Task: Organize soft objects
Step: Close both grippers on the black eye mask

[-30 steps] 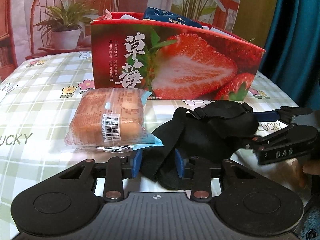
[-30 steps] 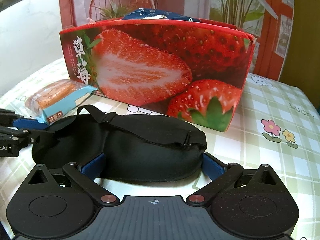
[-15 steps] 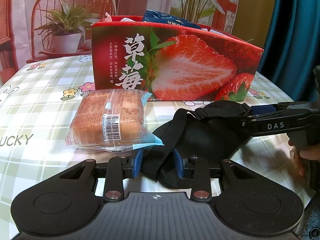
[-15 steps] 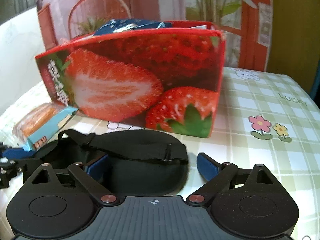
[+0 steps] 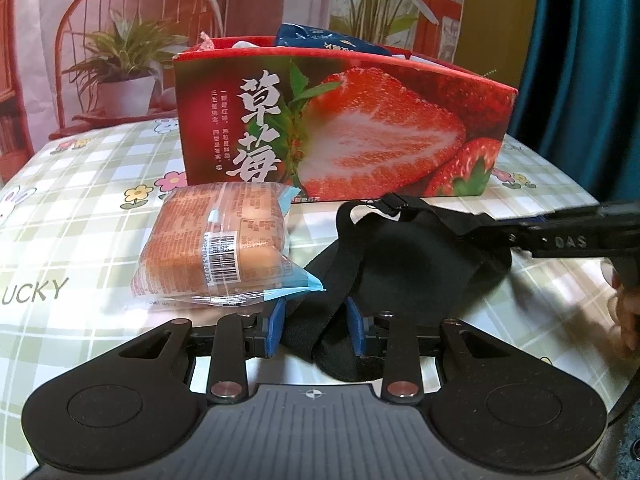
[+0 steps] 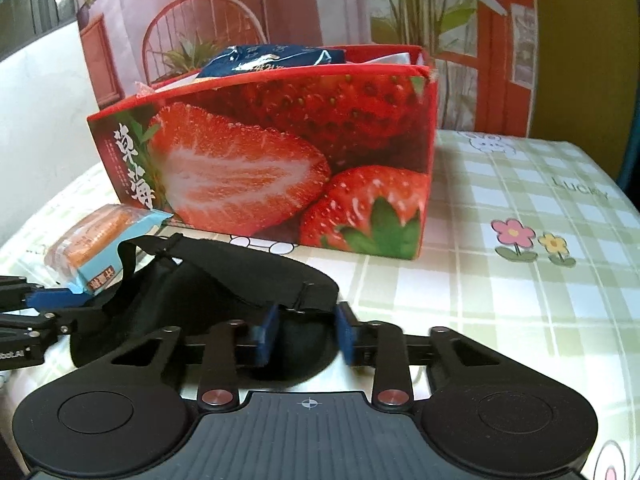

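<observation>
The left tongs (image 5: pixel 314 330) pinch one end of a black sleep mask (image 5: pixel 404 256) between blue pads, while the right tongs (image 6: pixel 306 332) — their jaws having just been closing — now press on the mask's other end, fabric bunched between them. The mask lies stretched on the checked tabletop (image 6: pixel 520 300) in front of a strawberry-printed box (image 5: pixel 360 136), which already holds a dark blue packet (image 6: pixel 272 58). Just beside the mask, to its left in the left wrist view, rests a wrapped bread bun (image 5: pixel 212 248) in clear plastic — its blue sealed edge close to the left tongs. A person's fingers (image 5: pixel 624 312) show at the frame's right edge.
</observation>
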Demonstrator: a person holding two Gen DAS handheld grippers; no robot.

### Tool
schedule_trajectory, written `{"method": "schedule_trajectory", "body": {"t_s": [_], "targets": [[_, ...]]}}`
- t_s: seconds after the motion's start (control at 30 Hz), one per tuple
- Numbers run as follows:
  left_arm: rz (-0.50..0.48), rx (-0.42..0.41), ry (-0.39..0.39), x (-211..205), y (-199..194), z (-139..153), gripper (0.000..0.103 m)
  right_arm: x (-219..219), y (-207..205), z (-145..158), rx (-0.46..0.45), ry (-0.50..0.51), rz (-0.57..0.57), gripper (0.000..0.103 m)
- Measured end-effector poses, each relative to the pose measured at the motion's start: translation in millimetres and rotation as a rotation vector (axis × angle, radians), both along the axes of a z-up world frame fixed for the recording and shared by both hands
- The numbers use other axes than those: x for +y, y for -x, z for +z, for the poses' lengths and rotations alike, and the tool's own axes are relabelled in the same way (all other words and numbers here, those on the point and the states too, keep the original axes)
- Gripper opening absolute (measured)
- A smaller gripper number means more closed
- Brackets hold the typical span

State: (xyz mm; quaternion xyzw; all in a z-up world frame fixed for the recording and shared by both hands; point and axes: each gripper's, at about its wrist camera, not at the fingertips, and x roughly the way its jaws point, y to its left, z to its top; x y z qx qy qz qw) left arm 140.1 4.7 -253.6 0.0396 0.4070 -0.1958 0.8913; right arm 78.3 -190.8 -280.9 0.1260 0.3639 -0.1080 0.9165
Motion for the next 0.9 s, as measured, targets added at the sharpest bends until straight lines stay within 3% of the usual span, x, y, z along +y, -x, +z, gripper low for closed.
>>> {"method": "schedule_trajectory", "body": {"t_s": [0.2, 0.57, 0.9], "targets": [[0.023, 0.010, 0.034, 6.8, 2.7, 3.7, 0.020, 2.2, 21.1, 5.3, -0.021, -0.035, -0.023, 0.020], [0.018, -0.007, 0.081, 10.6, 8.1, 10.4, 0.019, 0.4, 34.4, 15.0, -0.085, -0.082, -0.042, 0.019], [-0.034, -0.032, 0.101, 1.4, 15.1, 19.7, 0.013, -7.2, 45.2, 29.6, -0.134, -0.030, -0.101, 0.008]]}}
